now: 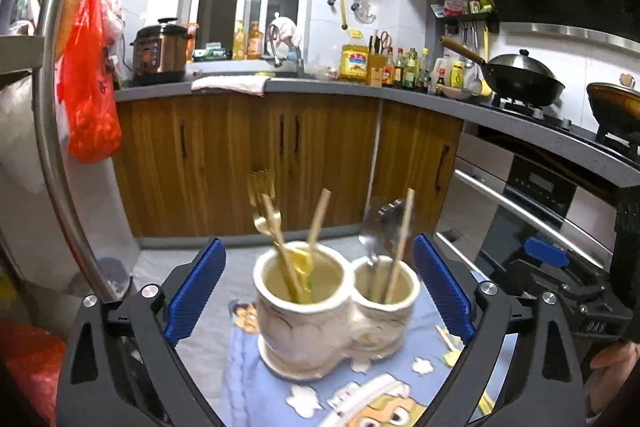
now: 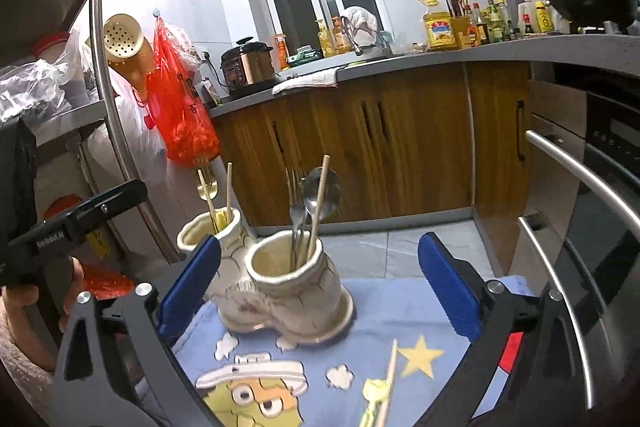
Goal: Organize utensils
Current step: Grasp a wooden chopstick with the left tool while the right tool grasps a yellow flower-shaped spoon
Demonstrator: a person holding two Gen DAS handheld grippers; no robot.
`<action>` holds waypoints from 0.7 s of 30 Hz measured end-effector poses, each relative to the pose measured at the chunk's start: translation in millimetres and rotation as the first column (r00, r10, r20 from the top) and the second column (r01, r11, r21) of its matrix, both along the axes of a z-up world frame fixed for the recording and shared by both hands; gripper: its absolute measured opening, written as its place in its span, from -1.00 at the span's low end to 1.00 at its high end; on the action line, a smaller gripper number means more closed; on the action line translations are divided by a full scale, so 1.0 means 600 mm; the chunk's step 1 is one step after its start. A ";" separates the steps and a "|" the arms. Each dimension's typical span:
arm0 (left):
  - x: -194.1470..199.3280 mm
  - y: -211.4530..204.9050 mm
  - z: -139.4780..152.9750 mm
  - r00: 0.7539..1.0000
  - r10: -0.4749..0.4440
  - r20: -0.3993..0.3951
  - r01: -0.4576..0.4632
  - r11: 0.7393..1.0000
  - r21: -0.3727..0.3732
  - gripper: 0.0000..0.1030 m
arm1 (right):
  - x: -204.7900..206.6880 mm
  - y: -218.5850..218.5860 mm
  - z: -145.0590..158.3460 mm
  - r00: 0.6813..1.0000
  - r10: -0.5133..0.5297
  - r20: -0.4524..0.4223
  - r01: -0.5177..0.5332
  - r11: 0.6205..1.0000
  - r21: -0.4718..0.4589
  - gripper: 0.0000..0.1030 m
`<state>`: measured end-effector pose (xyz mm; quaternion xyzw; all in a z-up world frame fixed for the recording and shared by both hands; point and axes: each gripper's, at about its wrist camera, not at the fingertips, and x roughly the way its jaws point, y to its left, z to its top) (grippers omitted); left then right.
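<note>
— What's standing on the blue cartoon cloth (image 2: pixel 404 307) right now?

— The double ceramic holder (image 1: pixel 320 323), two cream cups joined on one base. Everything I'm telling you is placed against that holder. It's sitting upright on the cloth.

— And what's sitting in it?

— In the left wrist view, the bigger cup on the left is carrying a gold fork (image 1: pixel 262 203) and wooden chopsticks (image 1: pixel 318 219), all leaning and poking out above the rim. The smaller cup on the right is carrying a silver spoon (image 2: pixel 320 193), a silver fork (image 2: pixel 294 195) and one more chopstick (image 2: pixel 318 203).

— Anything lying outside the holder?

— Yes, a single chopstick (image 2: pixel 386 383) is lying flat on the cloth in front of the holder, with something yellow beside it that I can't make out.

— What are the grippers doing?

— The left gripper (image 1: pixel 320 279) is facing the holder with its blue pads spread wide, one on either side of the holder, pressing on nothing. The right gripper (image 2: pixel 320 283) is spread wide as well; its left pad is crossing in front of the far cup, its right pad is standing well clear to the holder's right. Neither is holding anything.

— And the person?

— I'm seeing a hand (image 2: pixel 24 307) to the holder's left, gripping the other tool's handle.
</note>
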<state>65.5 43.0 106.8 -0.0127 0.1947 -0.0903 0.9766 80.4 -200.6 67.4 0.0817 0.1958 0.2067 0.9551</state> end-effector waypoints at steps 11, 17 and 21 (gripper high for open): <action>-0.015 -0.082 -0.082 0.991 -0.087 -0.097 0.087 0.996 -0.005 0.86 | -0.041 -0.047 -0.055 0.992 -0.129 0.007 0.128 0.983 -0.132 0.90; -0.002 -0.117 -0.153 0.972 -0.135 -0.191 0.150 0.986 0.070 0.86 | -0.022 -0.063 -0.113 0.988 -0.145 -0.055 0.131 0.970 -0.204 0.90; 0.003 -0.132 -0.191 0.952 -0.163 -0.258 0.191 0.978 0.087 0.86 | -0.004 -0.064 -0.151 0.985 -0.111 -0.133 0.075 0.965 -0.249 0.90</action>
